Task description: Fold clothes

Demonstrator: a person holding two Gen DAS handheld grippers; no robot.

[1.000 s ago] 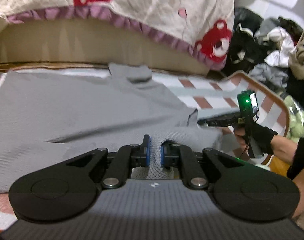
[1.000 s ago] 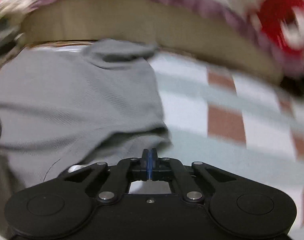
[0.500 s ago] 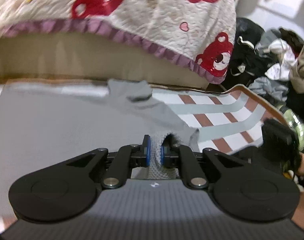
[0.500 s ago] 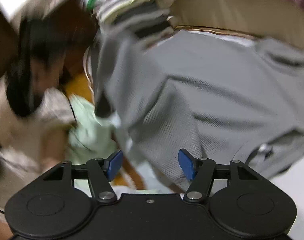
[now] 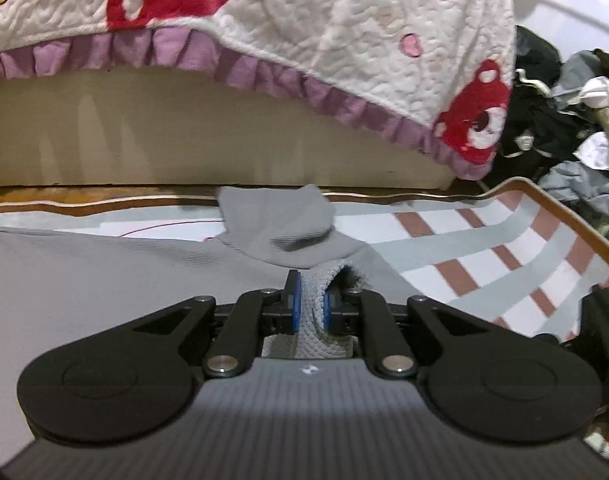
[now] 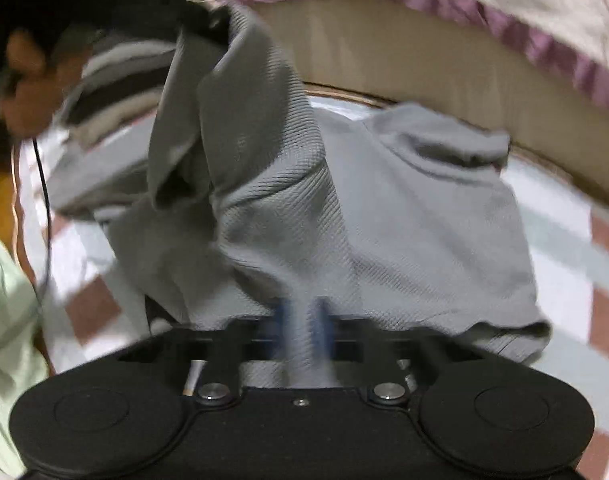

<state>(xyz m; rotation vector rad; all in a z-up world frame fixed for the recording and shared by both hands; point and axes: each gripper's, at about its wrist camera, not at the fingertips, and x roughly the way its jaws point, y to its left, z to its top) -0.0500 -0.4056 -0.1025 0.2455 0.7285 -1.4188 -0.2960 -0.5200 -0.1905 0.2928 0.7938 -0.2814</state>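
**Folding the grey top on the checked mat**

Carrying one side of the grey top [image 6: 404, 216] over its own body looked to be the step in hand, and doing it well meant moving both grippers together, level and at one pace, so the lifted edge stayed taut and landed square on the far edge. The left gripper [image 5: 310, 306] had its jaws clenched on a ridge of the knit, near the collar. The right gripper [image 6: 300, 320] was blurred; its jaws seemed drawn in on a fold of the same cloth, though I could not be sure how firmly. The top lay on the checked mat [image 5: 504, 248], partly flat and partly raised off it, its collar toward the quilt [image 5: 344, 40] that hung over the beige bed side. I would have lowered the cloth before letting go, not dropped it.

By my count: one grey top, two grippers, one mat, one quilt. A heap of other clothes [image 5: 564, 120] lay beyond the mat's right corner, too tangled to number.
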